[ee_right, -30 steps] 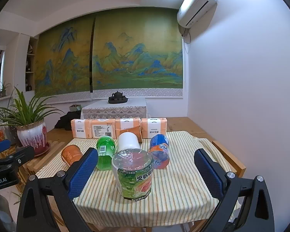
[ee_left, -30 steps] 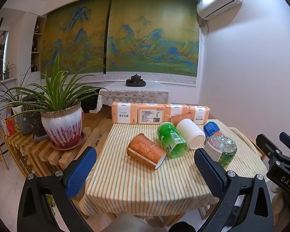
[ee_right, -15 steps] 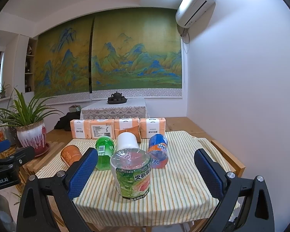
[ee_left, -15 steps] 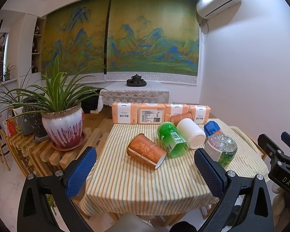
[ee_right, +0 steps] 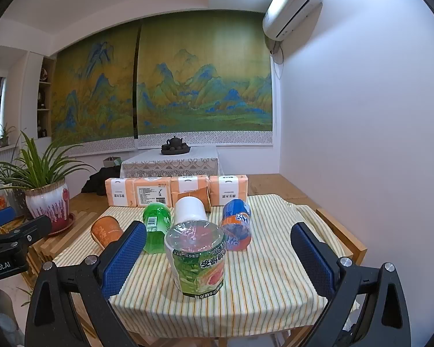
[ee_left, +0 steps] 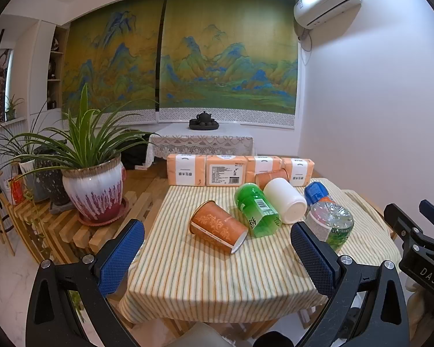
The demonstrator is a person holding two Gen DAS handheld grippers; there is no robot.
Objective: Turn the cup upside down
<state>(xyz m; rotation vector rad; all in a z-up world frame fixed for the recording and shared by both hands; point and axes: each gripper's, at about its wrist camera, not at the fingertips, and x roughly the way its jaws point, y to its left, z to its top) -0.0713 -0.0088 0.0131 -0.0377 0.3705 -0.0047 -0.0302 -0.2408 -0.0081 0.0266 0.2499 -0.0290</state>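
An orange paper cup [ee_left: 217, 228] lies on its side on the striped tablecloth [ee_left: 188, 283], mouth toward me; it also shows in the right wrist view [ee_right: 105, 230]. A white cup [ee_left: 285, 199] lies on its side behind it, also seen in the right wrist view [ee_right: 189, 209]. A second orange cup [ee_left: 270, 177] lies by the tissue packs. My left gripper [ee_left: 217, 256] is open and empty, in front of the table. My right gripper [ee_right: 218, 257] is open and empty, facing a cut clear bottle cup with a green label [ee_right: 196, 260] that stands bottom up.
A cut green bottle [ee_left: 256, 209] and a cut blue-orange bottle [ee_right: 236, 225] lie on the cloth. Several orange tissue packs [ee_left: 231, 170] line the far edge. A potted plant [ee_left: 94, 185] stands on a wooden rack at the left. A white wall is on the right.
Both views have shifted only slightly; the clear bottle cup sits a touch more left in the right wrist view. Nothing on the table has moved.
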